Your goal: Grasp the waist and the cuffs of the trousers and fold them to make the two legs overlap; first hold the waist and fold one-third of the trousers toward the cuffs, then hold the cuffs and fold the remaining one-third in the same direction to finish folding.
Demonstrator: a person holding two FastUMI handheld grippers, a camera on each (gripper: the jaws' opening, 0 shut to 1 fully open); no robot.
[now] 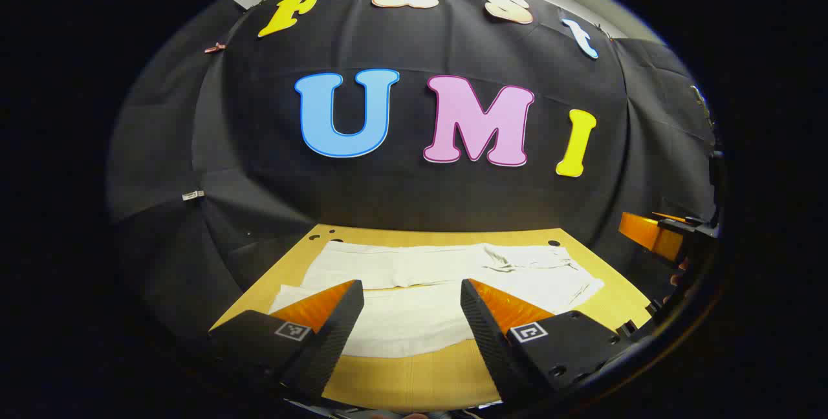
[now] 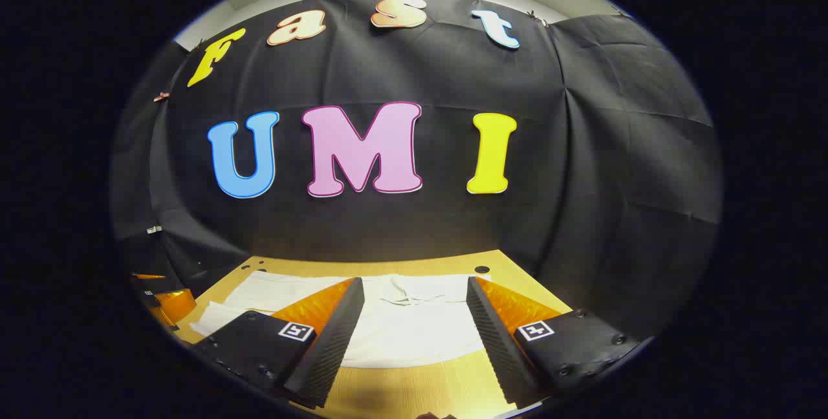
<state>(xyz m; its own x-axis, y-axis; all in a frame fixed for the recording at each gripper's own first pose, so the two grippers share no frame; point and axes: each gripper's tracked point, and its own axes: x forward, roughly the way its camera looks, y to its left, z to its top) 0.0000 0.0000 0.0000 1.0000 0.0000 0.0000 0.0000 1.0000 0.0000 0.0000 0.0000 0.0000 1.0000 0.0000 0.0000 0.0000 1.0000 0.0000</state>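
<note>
White trousers [image 1: 440, 290] lie flat on the wooden table [image 1: 414, 380], lower centre; left gripper [image 1: 412, 290] and right gripper [image 2: 414, 286] hover above, jaws spread wide.

The trousers [image 1: 446, 290] are spread flat on the table [image 1: 414, 380], ahead of the left gripper [image 1: 412, 296]; the right gripper [image 1: 653, 235] is seen off to its right

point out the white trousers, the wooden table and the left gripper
white trousers [image 1: 414, 325], left gripper view, on the near leg's flat cloth
wooden table [image 1: 414, 377], left gripper view, on the bare near edge
left gripper [image 1: 412, 293], left gripper view, midway between its fingertips
</note>
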